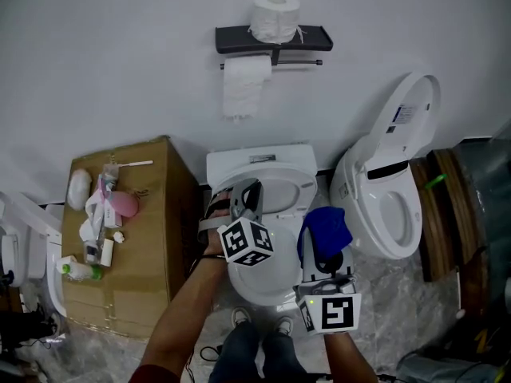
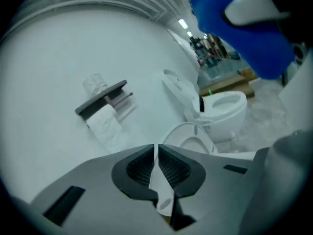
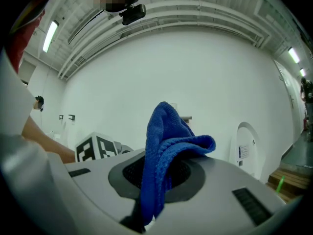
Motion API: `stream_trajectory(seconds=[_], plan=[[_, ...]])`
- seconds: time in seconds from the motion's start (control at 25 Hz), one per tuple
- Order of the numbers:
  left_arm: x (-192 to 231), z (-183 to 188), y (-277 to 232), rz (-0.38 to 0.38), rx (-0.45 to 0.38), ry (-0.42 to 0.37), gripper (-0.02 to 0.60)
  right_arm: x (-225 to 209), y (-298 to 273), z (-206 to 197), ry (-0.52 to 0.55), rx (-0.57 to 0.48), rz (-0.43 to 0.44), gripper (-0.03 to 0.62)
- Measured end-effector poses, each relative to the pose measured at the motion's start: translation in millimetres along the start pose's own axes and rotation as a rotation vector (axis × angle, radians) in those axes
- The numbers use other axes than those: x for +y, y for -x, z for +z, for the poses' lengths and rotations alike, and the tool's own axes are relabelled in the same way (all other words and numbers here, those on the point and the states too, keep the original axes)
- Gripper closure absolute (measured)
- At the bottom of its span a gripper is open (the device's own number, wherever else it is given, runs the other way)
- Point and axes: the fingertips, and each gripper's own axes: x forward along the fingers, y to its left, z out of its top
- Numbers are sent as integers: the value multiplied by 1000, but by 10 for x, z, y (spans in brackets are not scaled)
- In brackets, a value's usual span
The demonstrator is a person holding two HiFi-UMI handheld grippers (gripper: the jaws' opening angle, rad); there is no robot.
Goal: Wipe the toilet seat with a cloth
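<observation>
The left gripper (image 1: 239, 201) is seen at the left side of the middle toilet (image 1: 257, 282); in the left gripper view its jaws are closed almost fully, and a thin white edge of the toilet seat (image 2: 164, 199) is pinched between the ribbed pads (image 2: 137, 169); in the head view the toilet seat (image 1: 299, 183) is tilted up from the bowl, with its ring facing the camera.

The right gripper (image 1: 327, 258) is held over the right side of the same bowl; its jaws are clamped on a blue cloth (image 3: 164, 141), which is bunched between the pads and stands up out of them in a fold; in the head view the cloth (image 1: 326, 228) lies just beside the right rim of the seat, and whether it touches the seat cannot be told.

A second toilet (image 1: 391, 214) is placed to the right, with its lid (image 1: 412, 112) raised against the wall; a dark shelf (image 1: 307, 37) is fixed to the wall above the middle toilet, with a paper roll (image 1: 275, 16) on top and paper hanging below; a cardboard box (image 1: 152, 246) with small items on it is set to the left.
</observation>
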Motion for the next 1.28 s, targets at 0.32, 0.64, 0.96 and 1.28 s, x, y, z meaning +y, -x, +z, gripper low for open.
stream_trajectory(seconds=[0.32, 0.64, 0.96, 1.28], plan=[[-174, -266, -691, -96, 194, -485, 449, -169, 61, -113, 0, 33, -37, 533], [-179, -293, -800, -77, 213, -449, 437, -309, 69, -185, -6, 49, -69, 533], [-336, -231, -497, -106, 187, -411, 474, -296, 45, -130, -15, 32, -59, 533], [-783, -216, 89, -154, 159, -433, 505, -360, 158, -76, -19, 10, -64, 533]])
